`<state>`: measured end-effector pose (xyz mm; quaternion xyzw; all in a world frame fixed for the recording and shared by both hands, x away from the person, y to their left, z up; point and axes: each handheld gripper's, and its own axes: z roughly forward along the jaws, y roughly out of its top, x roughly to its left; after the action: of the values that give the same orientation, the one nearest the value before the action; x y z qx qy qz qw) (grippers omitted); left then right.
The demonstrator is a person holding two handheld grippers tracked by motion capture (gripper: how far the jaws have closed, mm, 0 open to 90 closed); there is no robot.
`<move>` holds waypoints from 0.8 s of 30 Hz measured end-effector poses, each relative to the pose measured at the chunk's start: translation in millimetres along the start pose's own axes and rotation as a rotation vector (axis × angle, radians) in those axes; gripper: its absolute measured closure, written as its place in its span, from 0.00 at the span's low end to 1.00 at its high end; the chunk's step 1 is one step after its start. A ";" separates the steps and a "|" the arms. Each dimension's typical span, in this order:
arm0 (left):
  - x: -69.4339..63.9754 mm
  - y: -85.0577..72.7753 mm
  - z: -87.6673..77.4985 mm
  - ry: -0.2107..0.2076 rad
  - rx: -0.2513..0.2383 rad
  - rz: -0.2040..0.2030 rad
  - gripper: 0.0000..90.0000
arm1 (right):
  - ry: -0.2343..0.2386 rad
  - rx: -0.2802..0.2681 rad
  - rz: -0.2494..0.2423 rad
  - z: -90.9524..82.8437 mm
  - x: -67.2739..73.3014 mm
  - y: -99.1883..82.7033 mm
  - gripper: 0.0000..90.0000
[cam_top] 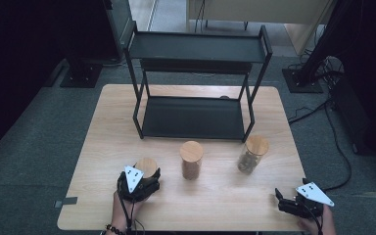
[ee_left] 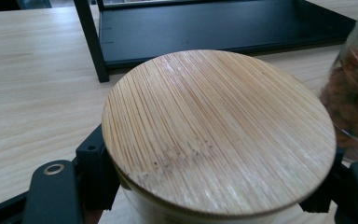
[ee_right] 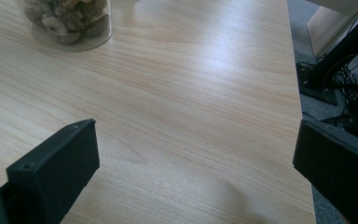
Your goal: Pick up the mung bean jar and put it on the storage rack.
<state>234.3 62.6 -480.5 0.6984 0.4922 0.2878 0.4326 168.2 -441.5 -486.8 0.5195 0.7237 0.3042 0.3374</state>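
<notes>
High view looks down on a pale wooden counter (cam_top: 103,147) with a black two-level shelf (cam_top: 196,49) standing at its far side, upper centre of the frame. Three clear jars with round wooden lids stand in a row in front of the shelf, none on it yet. At lower left, the left hand-held gripper (cam_top: 144,183) has its jaws pressed against the sides of the left jar (cam_top: 146,167), just below the lid; the jar appears to rest on the counter, so the work seems to be at its first step, with all three jars left to move if the shelf is their goal. In the left gripper view the wooden lid (ee_left: 219,130) takes up the middle of the frame and hides what this jar holds. The middle jar (cam_top: 191,160) holds something fine and brown. The right jar (cam_top: 251,155) holds pale, knobbly pieces, seen at the upper left of the right gripper view. The right hand-held gripper (cam_top: 285,201) waits at the lower right, jaws spread wide and holding nothing.
</notes>
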 end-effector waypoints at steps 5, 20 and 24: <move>0.1 5.2 9.1 0.009 -0.001 -0.006 0.28 | 0.002 0.001 0.002 0.1 -0.2 0.0 0.00; -2.8 22.5 27.8 0.025 -0.014 -0.004 0.28 | 0.008 -0.001 0.001 0.1 -0.5 -0.1 0.00; -2.5 28.6 34.0 0.025 -0.017 -0.005 0.28 | 0.010 0.001 0.002 0.1 -0.5 0.0 0.00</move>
<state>274.1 45.3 -470.7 0.6899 0.4967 0.2996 0.4332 168.4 -442.0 -486.7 0.5188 0.7250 0.3070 0.3332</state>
